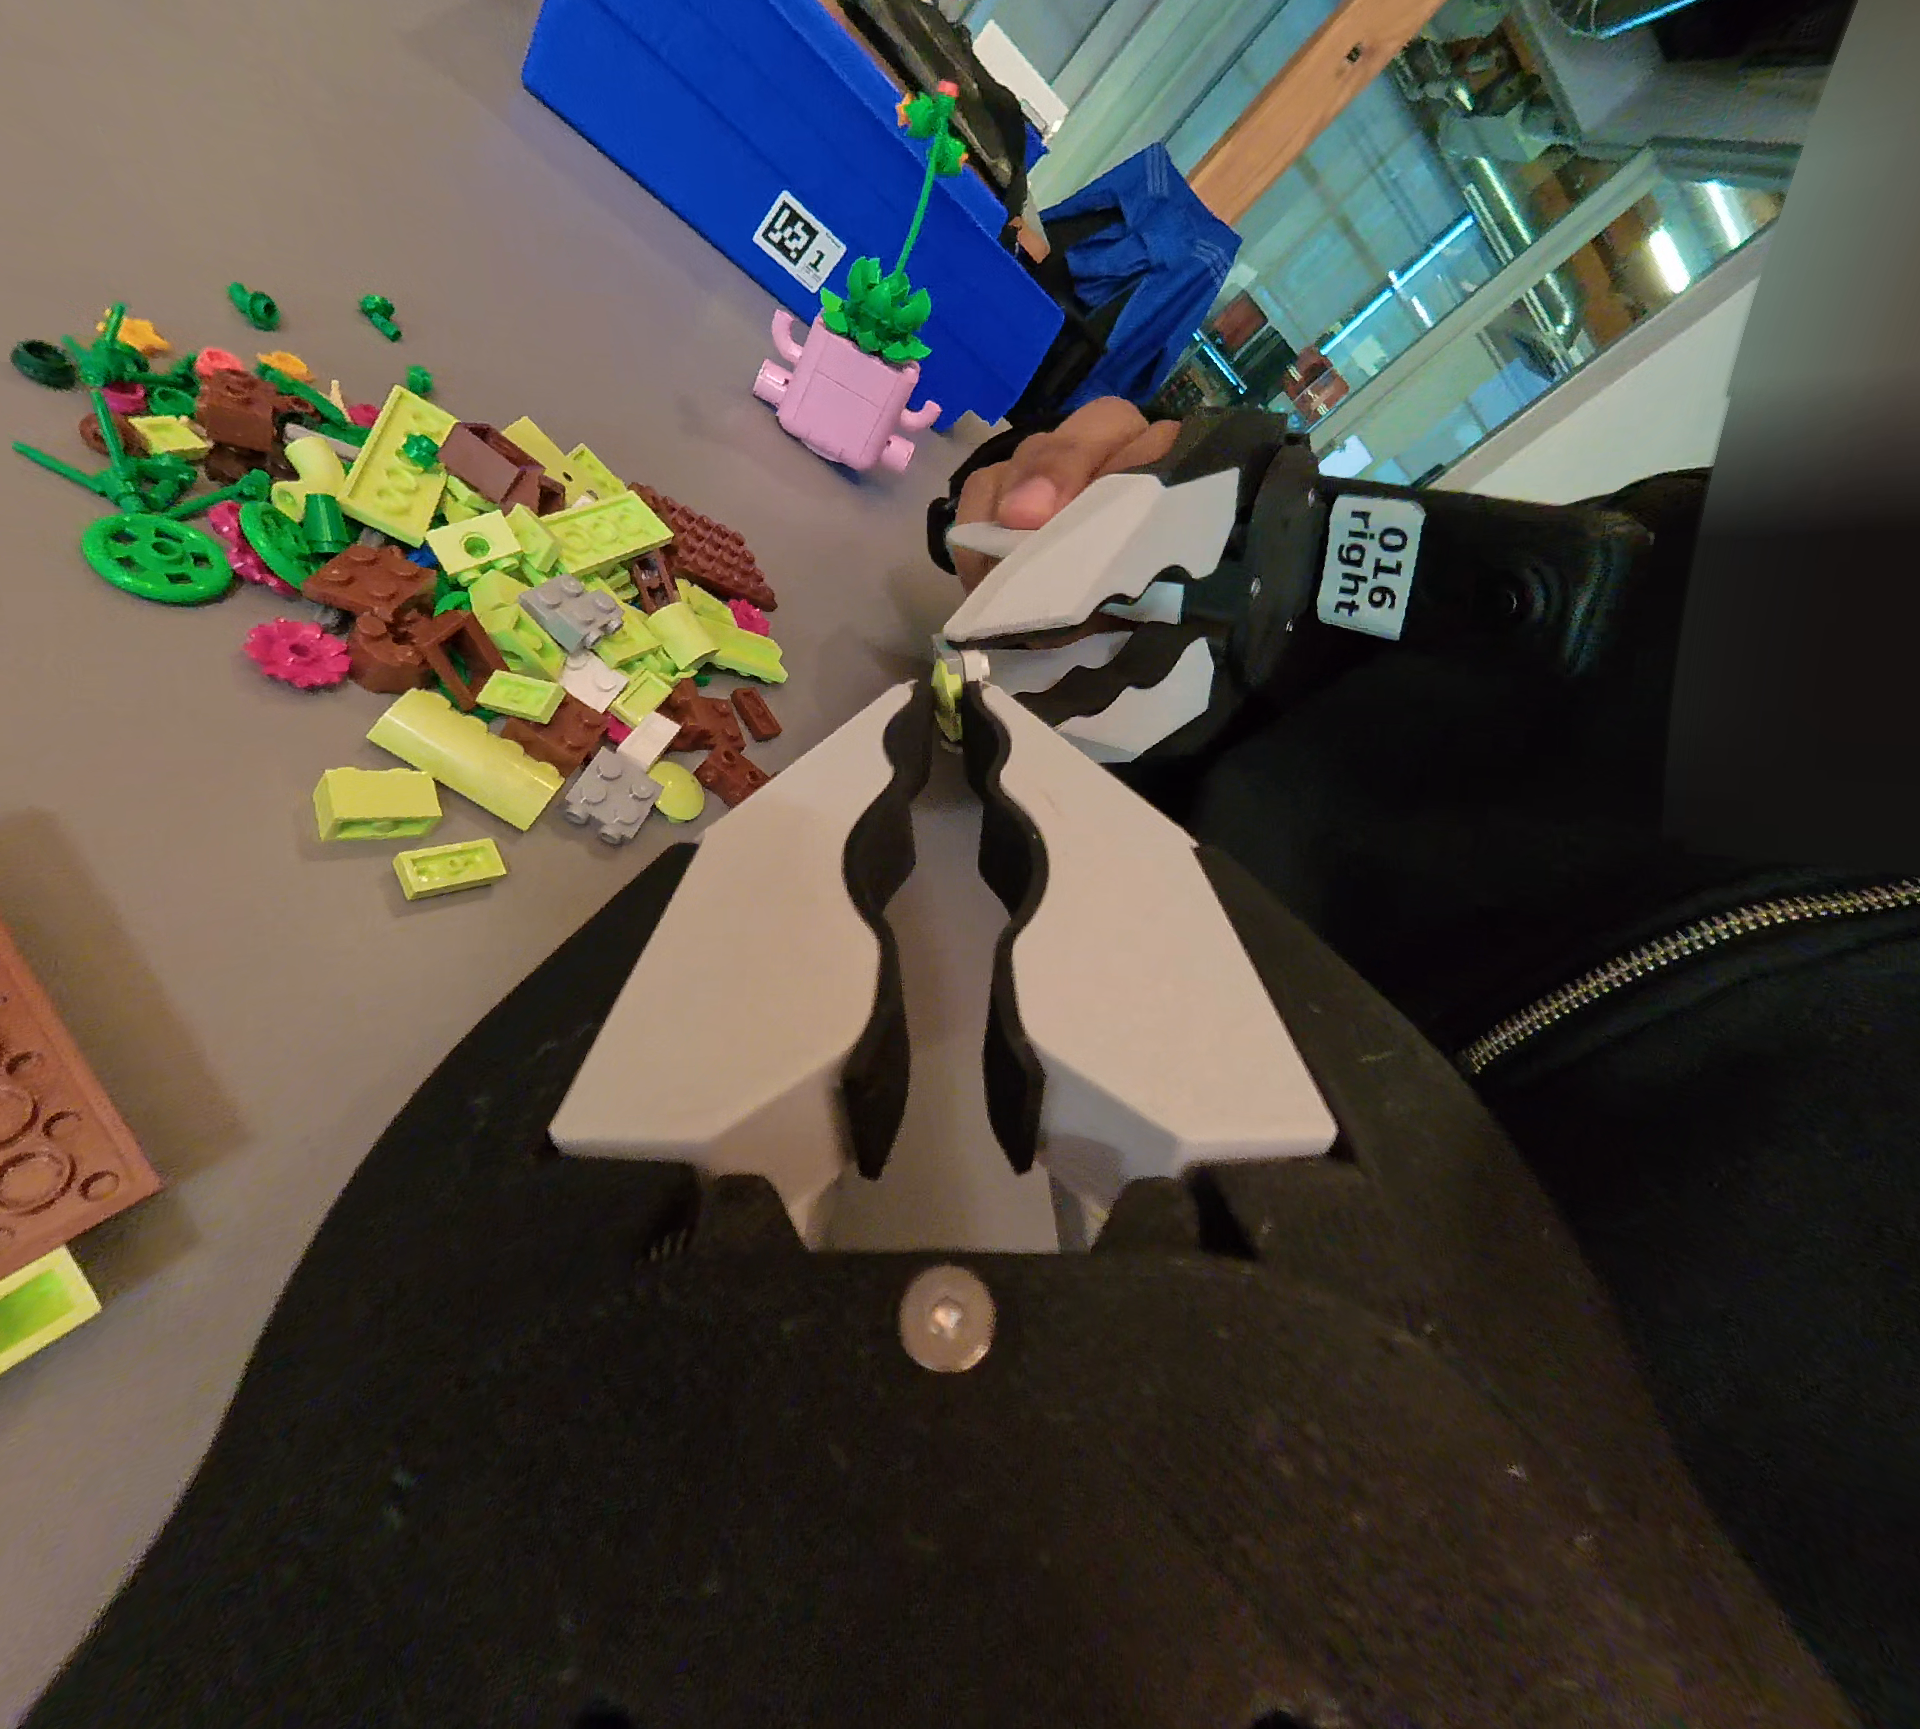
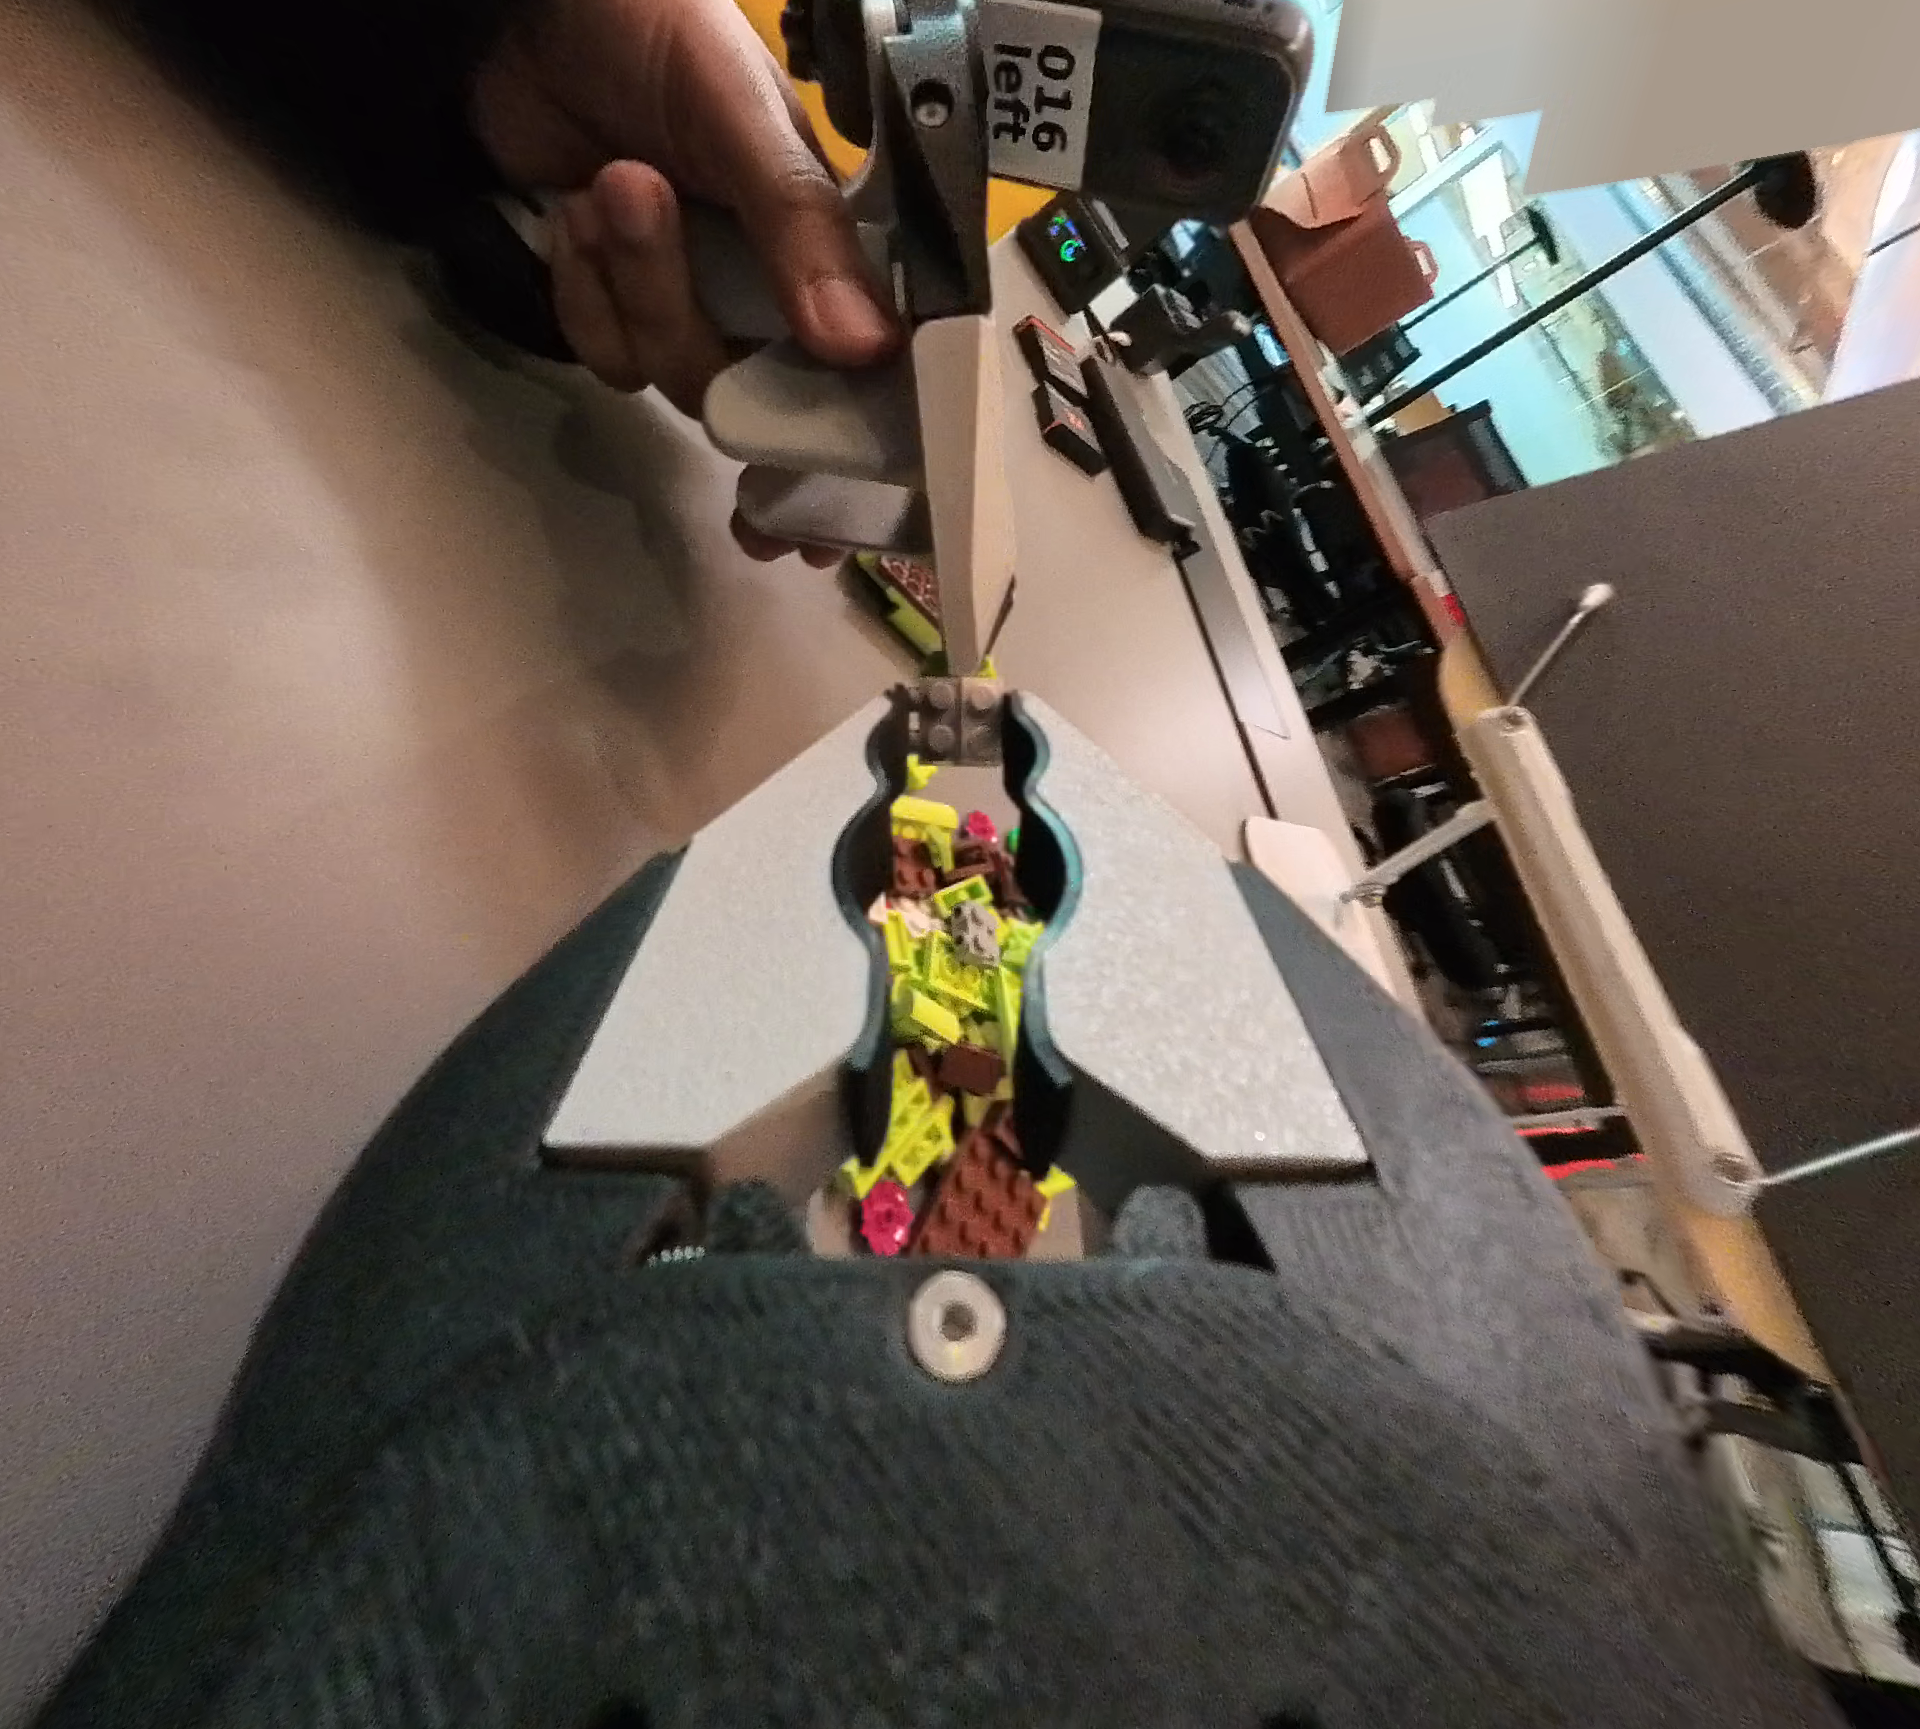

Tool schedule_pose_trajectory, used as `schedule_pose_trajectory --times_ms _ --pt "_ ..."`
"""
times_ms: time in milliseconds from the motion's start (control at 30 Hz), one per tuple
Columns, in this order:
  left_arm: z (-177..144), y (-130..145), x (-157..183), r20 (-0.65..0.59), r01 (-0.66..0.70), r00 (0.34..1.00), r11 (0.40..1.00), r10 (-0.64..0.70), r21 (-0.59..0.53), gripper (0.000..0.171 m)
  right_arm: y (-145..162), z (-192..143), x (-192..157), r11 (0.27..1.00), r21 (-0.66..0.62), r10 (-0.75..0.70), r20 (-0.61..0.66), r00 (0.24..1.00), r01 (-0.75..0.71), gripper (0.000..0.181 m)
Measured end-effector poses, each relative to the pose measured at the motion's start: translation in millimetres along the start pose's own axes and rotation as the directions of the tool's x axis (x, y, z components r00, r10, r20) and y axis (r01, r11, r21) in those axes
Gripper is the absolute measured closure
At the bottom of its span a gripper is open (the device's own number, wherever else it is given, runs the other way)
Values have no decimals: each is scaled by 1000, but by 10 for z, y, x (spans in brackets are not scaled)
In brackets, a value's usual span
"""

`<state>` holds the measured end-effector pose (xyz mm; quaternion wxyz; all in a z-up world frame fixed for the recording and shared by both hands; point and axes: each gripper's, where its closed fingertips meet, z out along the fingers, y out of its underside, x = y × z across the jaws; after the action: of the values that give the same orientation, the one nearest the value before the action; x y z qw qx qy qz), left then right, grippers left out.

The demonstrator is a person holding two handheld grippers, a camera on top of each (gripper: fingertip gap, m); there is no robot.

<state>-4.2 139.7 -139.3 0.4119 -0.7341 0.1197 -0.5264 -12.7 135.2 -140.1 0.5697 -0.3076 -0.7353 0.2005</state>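
My left gripper (image 1: 948, 700) is shut on a small lime-green brick piece (image 1: 948, 692), held above the grey table (image 1: 312, 121). My right gripper (image 2: 956, 723) is shut on a small grey studded brick (image 2: 956, 729). The two gripper tips meet, so the grey brick (image 1: 975, 663) touches the lime piece (image 2: 982, 669). In the left wrist view the right gripper (image 1: 961, 640) comes in from the right, held by a hand (image 1: 1049, 458). In the right wrist view the left gripper (image 2: 961, 663) comes down from above, held by a hand (image 2: 675, 152).
A pile of loose lime, brown, grey and green bricks (image 1: 468, 567) lies on the table to the left. A pink brick pot with a green plant (image 1: 857, 370) stands before a blue bin (image 1: 727, 79). A brown studded plate (image 1: 52, 1129) lies at the left edge. My left and right fingertips are right by each other.
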Motion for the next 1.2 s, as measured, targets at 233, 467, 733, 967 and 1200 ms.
schedule_pose_trajectory --times_ms 233,467,733,967,1200 --pt "-91 -18 -274 218 -123 967 992 128 -37 171 -285 -134 26 995 97 -21 -60 998 27 166" --pt "-201 -140 -430 305 -191 935 982 183 -6 171 -83 -214 339 994 57 96 -131 987 -89 165" --pt "70 -69 -668 468 -362 763 894 446 -263 158 189 -147 443 947 24 323 -90 942 -322 166" --pt "52 -186 -273 234 -253 941 967 243 14 134 196 -46 316 918 22 397 -10 918 -397 165" --pt "-32 -332 211 -376 351 887 921 -269 168 131 -113 -99 265 882 206 413 91 906 -423 166"
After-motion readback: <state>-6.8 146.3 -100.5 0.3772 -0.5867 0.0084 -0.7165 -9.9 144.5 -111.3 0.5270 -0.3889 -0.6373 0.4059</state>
